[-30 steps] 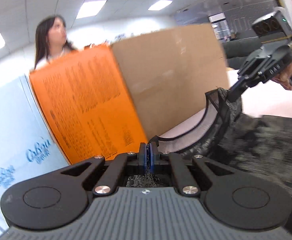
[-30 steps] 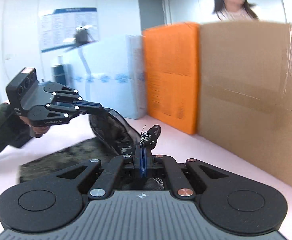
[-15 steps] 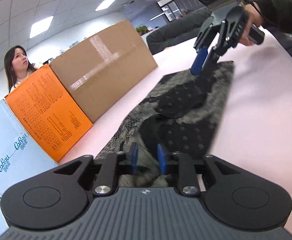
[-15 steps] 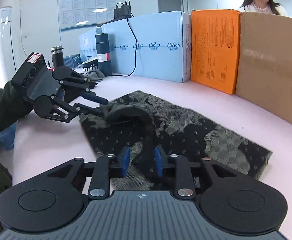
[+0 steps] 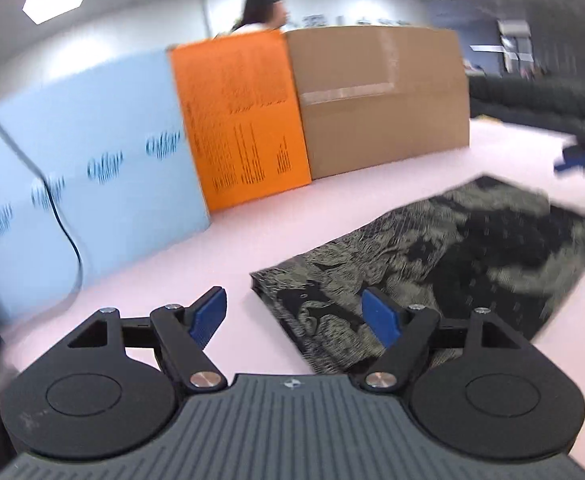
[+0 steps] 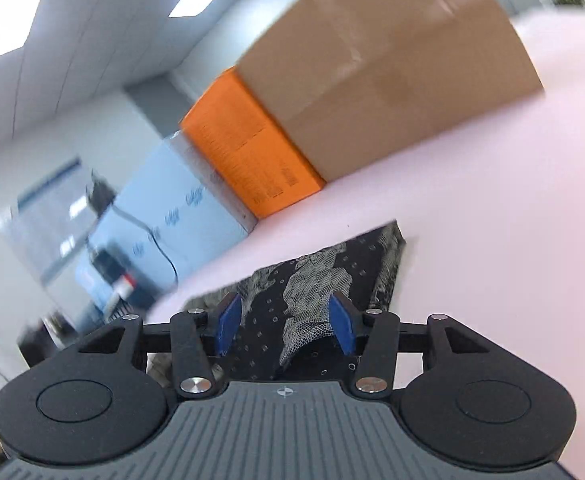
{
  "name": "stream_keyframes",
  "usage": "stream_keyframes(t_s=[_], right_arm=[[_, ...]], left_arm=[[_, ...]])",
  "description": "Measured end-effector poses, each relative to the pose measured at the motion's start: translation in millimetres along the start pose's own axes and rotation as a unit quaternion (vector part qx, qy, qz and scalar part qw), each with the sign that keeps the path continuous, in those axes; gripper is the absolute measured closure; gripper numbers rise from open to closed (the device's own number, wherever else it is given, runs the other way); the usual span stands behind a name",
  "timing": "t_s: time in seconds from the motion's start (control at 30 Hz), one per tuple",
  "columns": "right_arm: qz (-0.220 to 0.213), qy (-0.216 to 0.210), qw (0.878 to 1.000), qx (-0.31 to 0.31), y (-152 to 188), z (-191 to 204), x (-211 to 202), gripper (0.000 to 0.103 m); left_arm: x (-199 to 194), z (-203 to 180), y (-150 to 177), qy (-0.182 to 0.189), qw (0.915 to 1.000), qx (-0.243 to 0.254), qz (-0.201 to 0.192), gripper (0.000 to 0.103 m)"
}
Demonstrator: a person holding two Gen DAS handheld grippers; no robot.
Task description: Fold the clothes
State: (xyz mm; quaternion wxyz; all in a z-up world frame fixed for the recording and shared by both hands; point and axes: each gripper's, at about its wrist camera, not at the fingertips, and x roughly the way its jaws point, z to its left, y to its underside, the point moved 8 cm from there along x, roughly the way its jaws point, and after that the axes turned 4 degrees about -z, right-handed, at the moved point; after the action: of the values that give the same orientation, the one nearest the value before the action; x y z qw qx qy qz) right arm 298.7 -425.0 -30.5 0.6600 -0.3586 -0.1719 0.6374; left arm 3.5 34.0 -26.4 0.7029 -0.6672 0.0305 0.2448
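A dark patterned garment (image 5: 452, 256) lies flat and folded on the pink table (image 5: 252, 240). My left gripper (image 5: 294, 314) is open and empty, over the garment's near left corner. In the right wrist view the garment (image 6: 316, 280) lies under my right gripper (image 6: 284, 320), which is open and empty, its blue pads (image 6: 228, 320) spread just above the cloth. Both views are motion-blurred. Neither gripper shows clearly in the other's view.
A light blue box (image 5: 92, 184), an orange box (image 5: 240, 120) and a brown cardboard box (image 5: 380, 96) stand in a row along the table's far side. A black cable (image 5: 64, 220) hangs over the blue box. A person (image 5: 264, 8) stands behind the boxes.
A second ago both grippers were shut on the garment and held it up. They laid it on the table, opened, and have now drawn back with jaws wider.
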Motion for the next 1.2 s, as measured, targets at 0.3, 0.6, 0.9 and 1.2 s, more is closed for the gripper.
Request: stream_keyframes(t_s=[0.3,0.6,0.9,1.2], right_arm=[[0.034,0.009,0.997,0.072,14,-19,22,0.057],[0.043,0.041,0.997,0.058,15,-31,53,0.072],[0.028,-0.001,0.999,0.024,14,1,18,0.098],[0.065,0.052,0.996,0.030,45,-19,1,0.095]], left_arm=[[-4,-61,20,0.070,0.9730,0.219,-0.018,0.030],[19,-79,35,0.105,0.9667,0.233,0.011,0.079],[-3,-73,24,0.118,0.9700,0.212,-0.014,0.100],[-15,-74,51,0.125,0.9611,0.246,0.013,0.095]])
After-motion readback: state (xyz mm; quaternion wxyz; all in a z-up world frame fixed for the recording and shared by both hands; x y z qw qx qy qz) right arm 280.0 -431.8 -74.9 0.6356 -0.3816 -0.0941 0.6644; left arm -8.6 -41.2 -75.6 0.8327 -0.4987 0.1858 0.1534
